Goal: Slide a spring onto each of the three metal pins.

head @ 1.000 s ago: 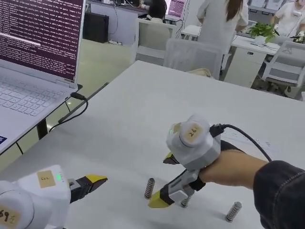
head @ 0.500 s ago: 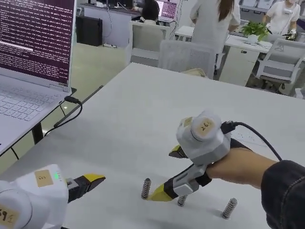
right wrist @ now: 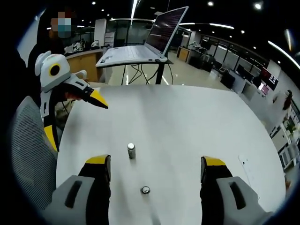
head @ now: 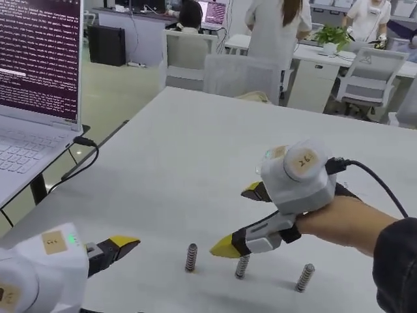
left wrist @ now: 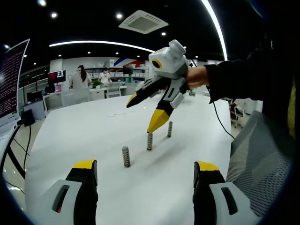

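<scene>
Three small metal springs stand upright in a row on the white table: the left spring (head: 190, 257), the middle spring (head: 242, 266) and the right spring (head: 304, 277). They also stand ahead of the left jaws as the near spring (left wrist: 125, 156), the middle spring (left wrist: 149, 140) and the far spring (left wrist: 169, 129). My right gripper (head: 238, 219) hovers open just above the middle spring with nothing between its yellow-tipped fingers. Below its jaws, two springs (right wrist: 131, 150) (right wrist: 146, 190) are seen from above. My left gripper (head: 112, 250) is open and empty at the lower left, apart from the springs.
An open laptop (head: 32, 85) sits on a stand at the table's left edge, with a black cable (head: 78, 163) hanging beside it. Office chairs (head: 241, 75), desks and people are beyond the far edge. A cable (head: 378, 182) trails from the right gripper.
The right gripper has lifted a little and drawn back to the right, off the middle spring, and is still open. The left gripper has hardly moved. The head camera has shifted.
</scene>
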Demonstrator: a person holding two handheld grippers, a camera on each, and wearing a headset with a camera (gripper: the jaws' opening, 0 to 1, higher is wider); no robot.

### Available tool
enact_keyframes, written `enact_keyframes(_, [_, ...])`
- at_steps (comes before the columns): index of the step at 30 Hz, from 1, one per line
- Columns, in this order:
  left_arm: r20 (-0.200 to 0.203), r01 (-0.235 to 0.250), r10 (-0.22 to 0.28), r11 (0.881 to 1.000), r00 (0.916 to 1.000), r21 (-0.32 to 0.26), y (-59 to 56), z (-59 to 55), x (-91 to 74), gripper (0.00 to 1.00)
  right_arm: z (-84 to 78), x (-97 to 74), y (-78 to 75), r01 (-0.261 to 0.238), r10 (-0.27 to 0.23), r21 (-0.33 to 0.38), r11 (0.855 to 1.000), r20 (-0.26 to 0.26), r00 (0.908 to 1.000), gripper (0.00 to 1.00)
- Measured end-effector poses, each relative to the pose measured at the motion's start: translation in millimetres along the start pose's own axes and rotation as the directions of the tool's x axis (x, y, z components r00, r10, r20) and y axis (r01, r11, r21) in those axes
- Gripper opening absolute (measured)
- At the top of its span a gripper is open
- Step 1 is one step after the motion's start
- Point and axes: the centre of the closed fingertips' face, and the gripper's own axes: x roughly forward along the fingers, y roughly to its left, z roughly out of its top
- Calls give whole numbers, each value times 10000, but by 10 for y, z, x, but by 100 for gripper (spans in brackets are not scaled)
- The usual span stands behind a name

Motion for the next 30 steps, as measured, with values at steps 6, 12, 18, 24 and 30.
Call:
enact_keyframes(6, [-20,135,-135,9999,9999,106,-19,29,49,82,-73,-185,-135,491,-506,456,9978,330,9982,78])
enact_keyframes(12, [-38,250,-250,9996,9997,159,-37,65,85,82,-209,-380,-225,972,-1014,821,9919,475,9937,77])
enact_keyframes(18, [-86,350,-348,9991,9994,221,-62,83,105,82,-310,-576,-260,1409,-1523,1369,9805,770,9853,78])
enact_keyframes(24, [20,410,-411,9989,9992,232,-90,124,146,82,-465,-730,-278,1780,-1985,1952,9645,913,9758,78])
enact_keyframes(30, [-45,598,-596,9976,9982,351,-142,132,193,82,-641,-953,-281,2223,-2525,2417,9446,1020,9622,78])
